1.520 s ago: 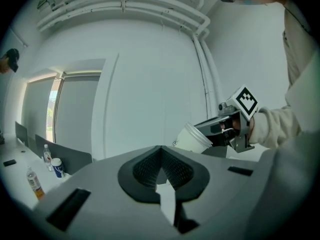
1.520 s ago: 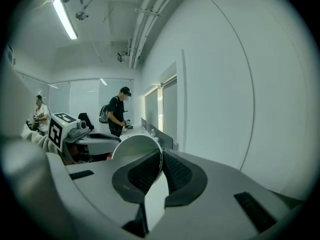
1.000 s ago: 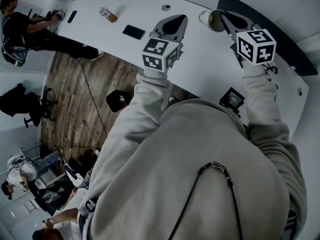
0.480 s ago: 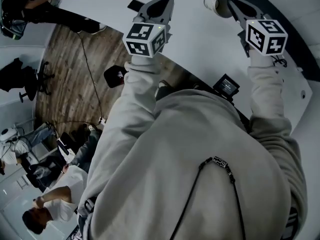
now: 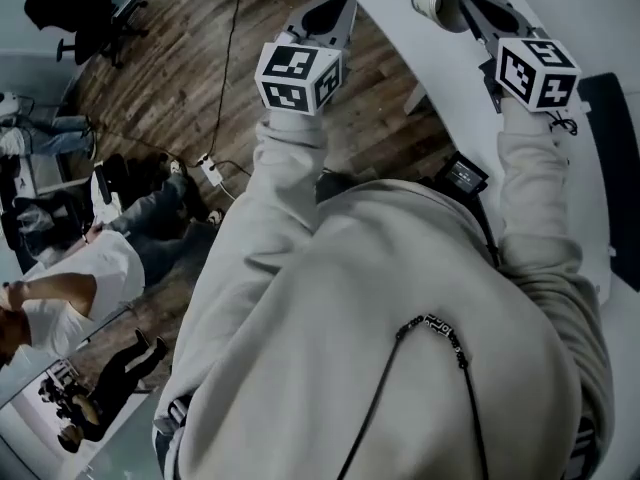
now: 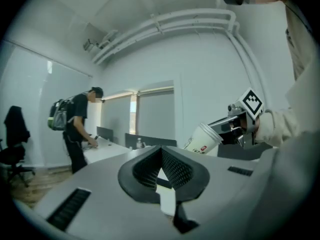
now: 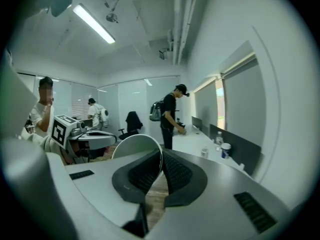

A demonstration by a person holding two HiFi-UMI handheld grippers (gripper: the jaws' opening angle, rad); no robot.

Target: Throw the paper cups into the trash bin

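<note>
Paper cup [image 5: 432,1]: held off the surface in my right gripper [image 5: 466,4], at the far right of the head view, seen against the white table [image 5: 390,13]. In the right gripper view the jaws are clamped on the cup [image 7: 136,148], with its thin wall pinched between the two ribbed pads. The cup's white round shape stands to the left of the jaws. From the left gripper view the same cup [image 6: 204,138] is tilted and carries a small red mark on its side.

My left gripper [image 5: 335,10] is held up to the left of the right one, well apart from the cup. Its jaws are together at the tips and nothing is between them [image 6: 161,152].

Wooden floor [image 5: 180,88] lies below and to the left of both grippers. A person with a backpack [image 7: 169,115] stands at a far desk. Other people [image 5: 70,288] are at the near left of the head view.
</note>
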